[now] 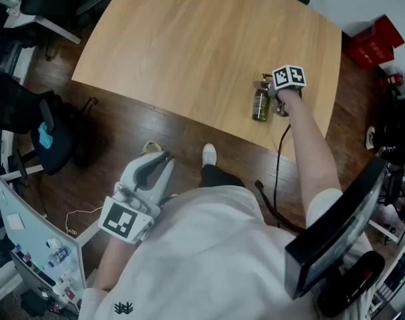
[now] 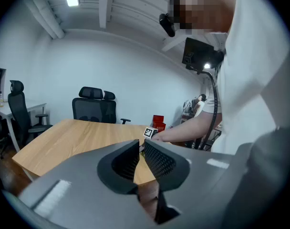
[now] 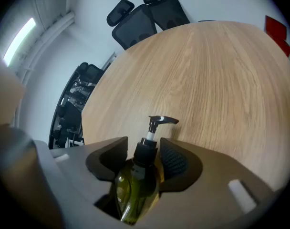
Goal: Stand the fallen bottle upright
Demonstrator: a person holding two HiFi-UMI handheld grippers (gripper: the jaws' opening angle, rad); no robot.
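An olive-green pump bottle (image 1: 260,104) is near the right front edge of the wooden table (image 1: 189,45), its length running along the tabletop as seen from above. My right gripper (image 1: 274,99) is right beside it, with the marker cube on top. The right gripper view has the bottle (image 3: 138,185) between the jaws of the right gripper (image 3: 144,149), which are shut on its shoulders, while the black pump head (image 3: 160,122) pokes out past the fingertips. Held low off the table, by the person's body, my left gripper (image 1: 151,171) (image 2: 141,144) is shut and holds nothing.
Black office chairs (image 1: 49,132) stand on the floor left of the table, and more (image 2: 93,104) behind it. Red boxes (image 1: 372,42) sit on the floor at the far right. A black cable (image 1: 279,152) hangs below the right arm. The table edge runs just in front of the bottle.
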